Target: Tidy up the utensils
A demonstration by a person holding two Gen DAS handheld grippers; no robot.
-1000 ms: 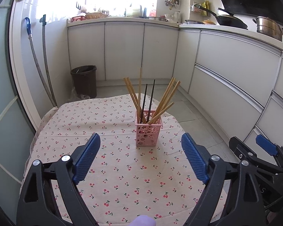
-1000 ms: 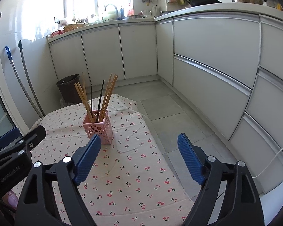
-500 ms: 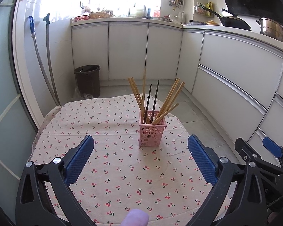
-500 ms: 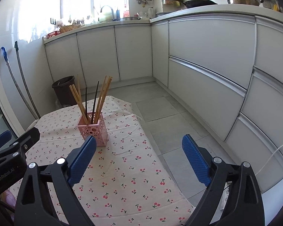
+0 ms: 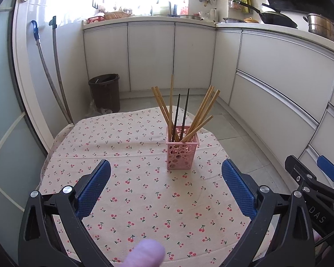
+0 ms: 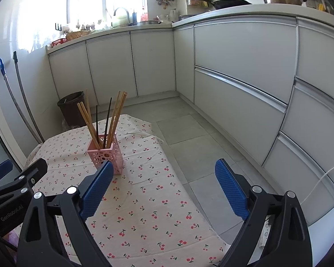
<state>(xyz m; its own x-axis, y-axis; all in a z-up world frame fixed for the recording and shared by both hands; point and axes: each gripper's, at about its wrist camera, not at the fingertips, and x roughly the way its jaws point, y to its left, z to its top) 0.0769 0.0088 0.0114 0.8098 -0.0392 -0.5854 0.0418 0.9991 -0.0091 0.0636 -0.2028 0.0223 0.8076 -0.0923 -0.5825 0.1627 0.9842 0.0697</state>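
A pink perforated holder (image 5: 182,150) stands upright on the cherry-print tablecloth (image 5: 127,146). Several wooden chopsticks (image 5: 202,113) and two black ones (image 5: 184,113) lean in it. My left gripper (image 5: 165,189) is open and empty, held back from the holder above the near part of the table. My right gripper (image 6: 163,189) is open and empty, to the right of the holder (image 6: 105,153), over the table's right edge. The same chopsticks (image 6: 115,115) show in the right wrist view.
A brown bin (image 5: 104,92) stands on the floor behind the table. White cabinets (image 5: 278,84) run along the back and right. Grey tiled floor (image 6: 189,133) lies to the right of the table. The right gripper's body (image 5: 318,191) shows at the left view's lower right.
Both grippers have drawn back and risen a little from the holder, which looks smaller and farther now. The holder and chopsticks have not moved.
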